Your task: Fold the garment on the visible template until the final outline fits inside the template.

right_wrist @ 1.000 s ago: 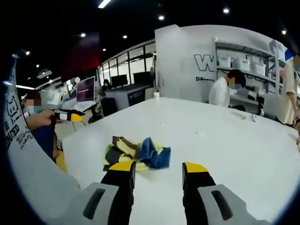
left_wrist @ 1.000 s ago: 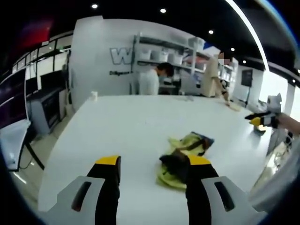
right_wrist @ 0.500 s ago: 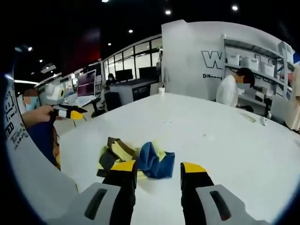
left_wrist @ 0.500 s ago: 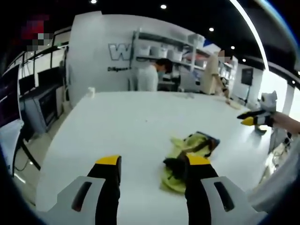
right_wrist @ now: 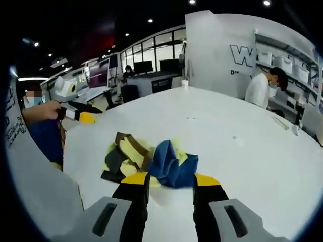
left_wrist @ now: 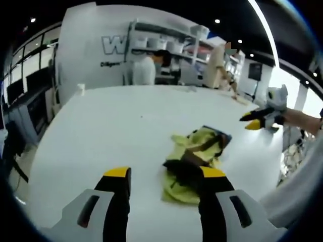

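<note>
On the white table (left_wrist: 101,126), a crumpled garment (left_wrist: 194,161) lies untouched.

A large white table (left_wrist: 126,121) stands before a white partition wall with grey lettering (left_wrist: 96,45); metal shelves of white bins (left_wrist: 166,43) adjoin the wall, recessed ceiling spotlights (right_wrist: 150,20) glowing overhead.

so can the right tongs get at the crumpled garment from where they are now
Probably yes. In the right gripper view the right tongs stand open just short of the garment, its blue part lying between the tips. Nothing else sits on the white table near it, and the left tongs are off to the side.
</note>
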Demonstrator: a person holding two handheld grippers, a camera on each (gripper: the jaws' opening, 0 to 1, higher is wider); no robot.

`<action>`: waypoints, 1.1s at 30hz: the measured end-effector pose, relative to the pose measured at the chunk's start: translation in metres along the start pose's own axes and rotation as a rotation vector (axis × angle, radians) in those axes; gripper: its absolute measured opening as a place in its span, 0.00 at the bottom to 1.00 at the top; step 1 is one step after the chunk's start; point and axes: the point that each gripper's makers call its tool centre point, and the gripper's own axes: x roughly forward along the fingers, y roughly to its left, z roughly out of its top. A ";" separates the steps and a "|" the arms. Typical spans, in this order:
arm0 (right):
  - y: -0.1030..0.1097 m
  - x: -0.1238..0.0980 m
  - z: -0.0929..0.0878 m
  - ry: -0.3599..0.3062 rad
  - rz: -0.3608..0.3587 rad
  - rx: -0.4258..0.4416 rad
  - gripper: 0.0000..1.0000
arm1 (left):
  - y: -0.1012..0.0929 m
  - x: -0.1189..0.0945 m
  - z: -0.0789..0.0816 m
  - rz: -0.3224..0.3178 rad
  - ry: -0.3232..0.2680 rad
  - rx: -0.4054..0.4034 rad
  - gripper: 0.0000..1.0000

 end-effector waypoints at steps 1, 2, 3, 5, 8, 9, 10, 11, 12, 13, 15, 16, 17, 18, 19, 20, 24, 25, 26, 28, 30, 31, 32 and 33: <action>0.005 0.004 -0.001 0.008 0.016 -0.027 0.28 | -0.001 0.006 -0.004 -0.021 0.019 0.003 0.48; 0.011 0.009 -0.003 0.021 0.032 -0.039 0.28 | -0.003 0.013 -0.005 -0.031 0.030 0.034 0.47; 0.013 0.011 -0.004 0.022 0.039 -0.046 0.28 | -0.003 0.016 -0.007 -0.037 0.045 0.048 0.47; 0.015 0.017 -0.008 0.037 0.051 -0.048 0.27 | 0.001 0.024 -0.012 -0.047 0.056 0.071 0.44; 0.020 0.023 -0.010 0.045 0.070 -0.036 0.23 | 0.004 0.037 -0.021 -0.074 0.081 0.117 0.39; 0.020 0.025 -0.011 0.046 0.075 -0.030 0.22 | 0.004 0.040 -0.021 -0.079 0.089 0.126 0.38; 0.021 0.027 -0.011 0.044 0.078 -0.026 0.22 | 0.004 0.043 -0.021 -0.085 0.091 0.136 0.36; 0.023 0.029 -0.010 0.045 0.084 -0.022 0.22 | 0.004 0.048 -0.022 -0.089 0.099 0.139 0.33; 0.023 0.031 -0.010 0.049 0.088 -0.019 0.22 | 0.004 0.050 -0.021 -0.090 0.102 0.144 0.31; 0.022 0.033 -0.010 0.045 0.090 -0.011 0.22 | 0.003 0.053 -0.020 -0.095 0.098 0.159 0.30; 0.022 0.037 -0.005 0.030 0.087 -0.004 0.21 | 0.001 0.057 -0.018 -0.105 0.100 0.172 0.30; 0.023 0.038 -0.005 0.036 0.089 -0.018 0.21 | -0.001 0.059 -0.017 -0.112 0.103 0.181 0.30; 0.024 0.040 -0.006 0.046 0.091 -0.031 0.21 | -0.004 0.064 -0.016 -0.129 0.111 0.203 0.30; 0.026 0.042 -0.007 0.055 0.101 -0.045 0.21 | -0.005 0.066 -0.016 -0.138 0.118 0.217 0.30; 0.026 0.044 -0.009 0.063 0.107 -0.046 0.21 | -0.006 0.072 -0.018 -0.163 0.131 0.247 0.30; 0.026 0.045 -0.010 0.071 0.116 -0.051 0.21 | -0.003 0.075 -0.022 -0.177 0.154 0.273 0.31; 0.020 0.049 -0.012 0.079 0.123 -0.044 0.19 | -0.004 0.082 -0.031 -0.199 0.215 0.356 0.31; 0.020 0.049 -0.013 0.078 0.132 -0.041 0.18 | -0.006 0.086 -0.031 -0.215 0.214 0.367 0.30; 0.019 0.049 -0.014 0.078 0.134 -0.035 0.18 | -0.008 0.088 -0.031 -0.228 0.211 0.373 0.29; 0.022 0.049 -0.019 0.088 0.138 -0.023 0.15 | -0.010 0.092 -0.033 -0.254 0.222 0.390 0.27; 0.022 0.049 -0.022 0.099 0.135 -0.019 0.11 | -0.014 0.093 -0.033 -0.269 0.221 0.408 0.24; 0.022 0.051 -0.022 0.098 0.134 -0.014 0.10 | -0.015 0.094 -0.033 -0.271 0.222 0.409 0.21; 0.023 0.052 -0.022 0.095 0.143 -0.007 0.09 | -0.019 0.096 -0.032 -0.272 0.224 0.412 0.18; 0.024 0.053 -0.022 0.095 0.146 -0.007 0.09 | -0.018 0.095 -0.033 -0.281 0.220 0.417 0.16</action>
